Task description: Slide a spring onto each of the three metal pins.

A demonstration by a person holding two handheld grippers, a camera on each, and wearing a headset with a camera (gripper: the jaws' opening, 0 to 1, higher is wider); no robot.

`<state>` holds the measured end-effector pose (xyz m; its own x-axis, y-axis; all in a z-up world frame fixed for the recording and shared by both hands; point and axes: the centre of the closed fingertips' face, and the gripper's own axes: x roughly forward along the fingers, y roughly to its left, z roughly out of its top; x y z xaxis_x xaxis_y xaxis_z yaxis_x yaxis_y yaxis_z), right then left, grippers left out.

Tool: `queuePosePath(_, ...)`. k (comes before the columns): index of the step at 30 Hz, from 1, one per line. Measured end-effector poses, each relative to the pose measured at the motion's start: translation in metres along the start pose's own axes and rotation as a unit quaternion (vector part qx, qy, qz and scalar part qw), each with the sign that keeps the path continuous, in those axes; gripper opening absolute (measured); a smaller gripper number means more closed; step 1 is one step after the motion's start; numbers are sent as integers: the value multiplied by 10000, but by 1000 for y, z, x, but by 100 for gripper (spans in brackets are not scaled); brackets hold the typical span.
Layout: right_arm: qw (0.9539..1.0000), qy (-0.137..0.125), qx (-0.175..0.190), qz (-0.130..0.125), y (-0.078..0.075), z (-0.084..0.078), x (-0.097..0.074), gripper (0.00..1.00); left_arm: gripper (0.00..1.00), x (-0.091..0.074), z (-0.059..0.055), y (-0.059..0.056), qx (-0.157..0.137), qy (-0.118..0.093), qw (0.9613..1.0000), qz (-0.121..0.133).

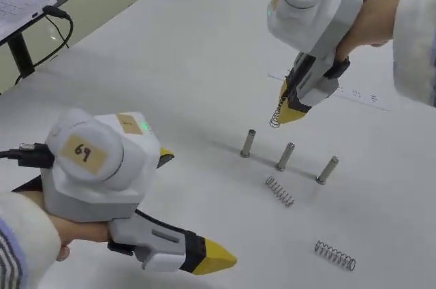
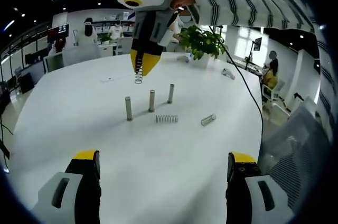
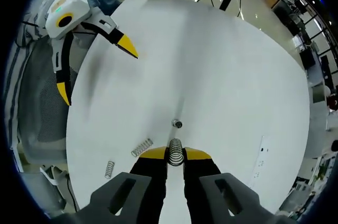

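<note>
My right claw (image 3: 175, 154) pinches one spring (image 1: 275, 119), up above the pin row (image 1: 285, 156); my left claw (image 2: 163, 156) spread, well short of the row; risk: tilted coil snags a pin tip, flicks free

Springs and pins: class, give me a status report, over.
Right gripper shut on a spring, hovering above the pins. Left gripper open, off aside. All three pins bare; two loose springs on table. Nothing blocking.
</note>
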<state>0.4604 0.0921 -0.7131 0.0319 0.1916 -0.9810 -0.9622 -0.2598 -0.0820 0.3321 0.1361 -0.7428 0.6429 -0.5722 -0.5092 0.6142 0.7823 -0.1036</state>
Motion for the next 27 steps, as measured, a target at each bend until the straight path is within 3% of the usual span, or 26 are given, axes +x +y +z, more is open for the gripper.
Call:
queuePosePath(6, 10000, -16, 58, 24, -19, 8, 16, 8, 98, -2, 0, 4, 201, 99, 9997, 103)
queuePosePath(11, 10000, 20, -28, 43, -18, 11, 22, 8, 98, -3, 3, 6, 259, 0, 9995, 200)
queuePosePath(16, 9999, 12, -33, 112, -17, 15, 27, 8, 98, -4, -3, 7, 316, 129, 9992, 212)
queuePosePath(27, 9998, 65, -92, 184, -14, 19, 38, 8, 96, -4, 1, 12, 337, 60, 9989, 328)
